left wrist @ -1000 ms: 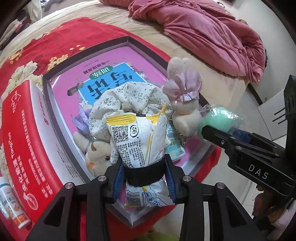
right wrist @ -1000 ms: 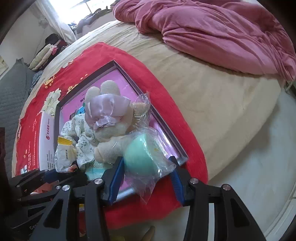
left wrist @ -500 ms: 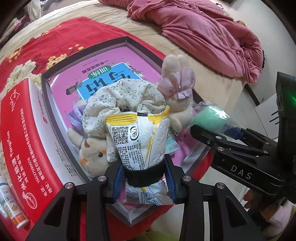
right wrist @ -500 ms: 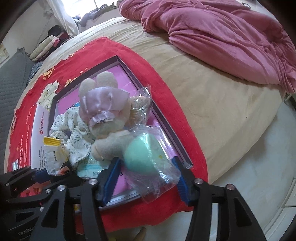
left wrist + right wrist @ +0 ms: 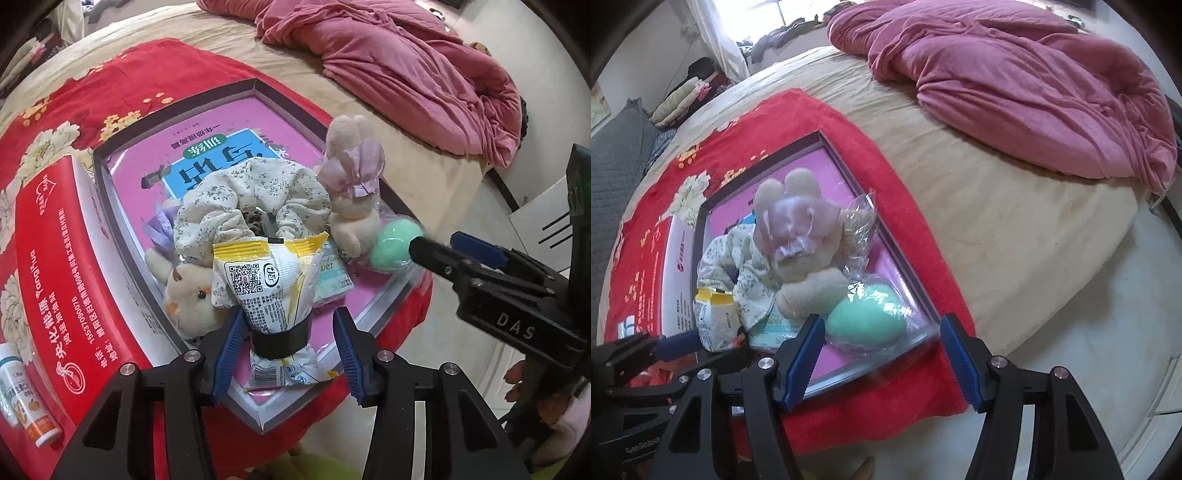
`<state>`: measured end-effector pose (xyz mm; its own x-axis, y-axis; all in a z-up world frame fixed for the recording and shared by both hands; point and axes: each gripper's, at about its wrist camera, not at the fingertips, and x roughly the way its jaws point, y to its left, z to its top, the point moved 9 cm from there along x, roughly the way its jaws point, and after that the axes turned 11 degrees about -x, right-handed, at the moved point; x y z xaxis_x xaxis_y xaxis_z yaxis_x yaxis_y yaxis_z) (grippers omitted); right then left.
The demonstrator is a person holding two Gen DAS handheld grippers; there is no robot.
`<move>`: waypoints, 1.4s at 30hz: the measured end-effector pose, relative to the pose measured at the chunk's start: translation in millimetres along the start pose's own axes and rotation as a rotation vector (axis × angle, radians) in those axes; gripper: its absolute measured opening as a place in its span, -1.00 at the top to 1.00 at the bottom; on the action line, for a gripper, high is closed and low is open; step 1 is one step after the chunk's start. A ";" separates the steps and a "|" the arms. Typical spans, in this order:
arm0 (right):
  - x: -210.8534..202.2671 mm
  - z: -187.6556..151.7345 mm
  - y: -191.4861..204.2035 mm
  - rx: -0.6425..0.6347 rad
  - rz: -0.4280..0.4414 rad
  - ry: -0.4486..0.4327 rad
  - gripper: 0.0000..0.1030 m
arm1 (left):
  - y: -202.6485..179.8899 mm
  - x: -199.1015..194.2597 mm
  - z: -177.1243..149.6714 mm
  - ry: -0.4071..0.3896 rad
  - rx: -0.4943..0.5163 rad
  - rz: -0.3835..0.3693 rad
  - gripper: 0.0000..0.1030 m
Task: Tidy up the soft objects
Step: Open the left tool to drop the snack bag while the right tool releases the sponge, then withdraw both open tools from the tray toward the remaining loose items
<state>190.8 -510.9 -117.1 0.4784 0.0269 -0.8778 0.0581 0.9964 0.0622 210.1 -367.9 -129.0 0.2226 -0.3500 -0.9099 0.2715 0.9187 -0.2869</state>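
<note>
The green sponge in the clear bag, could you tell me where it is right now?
In the right wrist view the green sponge lies in the near right corner of the box, against the plush rabbit, between the right gripper fingers, which are opening.

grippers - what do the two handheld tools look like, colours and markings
Both tools, the left tool and the right tool, have matte black angular frames with silver screw heads and blue ribbed finger pads. The right tool's side carries white "DAS" lettering; the left's body shows "GenRobot" lettering.

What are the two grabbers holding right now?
Nothing. The left gripper is opening around the snack packet, pads off its taped waist. The right gripper is opening around the bagged green ball.
</note>
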 end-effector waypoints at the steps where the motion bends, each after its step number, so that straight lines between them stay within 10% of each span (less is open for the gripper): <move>1: -2.4 1.1 -0.3 0.003 0.002 -0.005 -0.26 | -0.1 -1.0 -0.1 -0.002 0.002 0.001 0.02; 42: -126.1 28.1 105.3 -0.171 0.034 -0.200 -0.46 | 60.2 -154.9 -32.6 -0.235 -0.073 0.017 -0.46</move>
<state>161.2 -411.6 13.5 0.6424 0.0611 -0.7640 -0.1015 0.9948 -0.0058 161.5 -252.4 -15.1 0.4402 -0.3598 -0.8226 0.1992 0.9325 -0.3013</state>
